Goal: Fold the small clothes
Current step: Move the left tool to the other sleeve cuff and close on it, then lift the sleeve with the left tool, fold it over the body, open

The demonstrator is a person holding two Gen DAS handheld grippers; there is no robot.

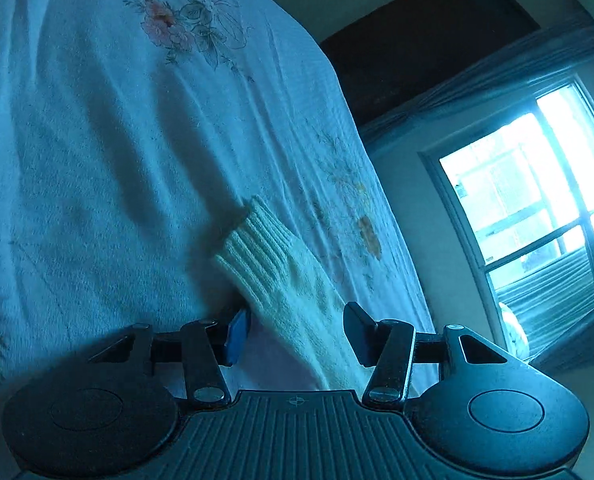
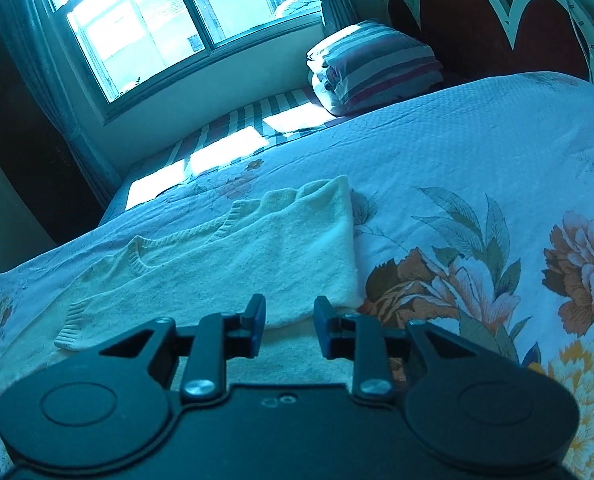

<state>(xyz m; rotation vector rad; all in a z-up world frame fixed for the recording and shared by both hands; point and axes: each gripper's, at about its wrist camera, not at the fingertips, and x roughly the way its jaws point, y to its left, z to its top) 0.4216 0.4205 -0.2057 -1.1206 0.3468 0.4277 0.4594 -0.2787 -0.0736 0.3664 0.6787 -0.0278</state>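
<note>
A small cream knitted sweater (image 2: 257, 248) lies on the flowered bedspread (image 2: 477, 152), partly folded, its ribbed neckline toward the window. In the left wrist view one sleeve (image 1: 293, 292) with a ribbed cuff runs between the fingers of my left gripper (image 1: 297, 330), which is open; the sleeve lies on the bedspread (image 1: 97, 160). My right gripper (image 2: 289, 320) is open just above the sweater's near folded edge, holding nothing.
A folded striped quilt (image 2: 373, 68) sits at the head of the bed by the red headboard (image 2: 477, 28). A window (image 2: 169, 20) is beyond the far bed edge. In the left wrist view the bed edge drops off right toward the window (image 1: 537, 184).
</note>
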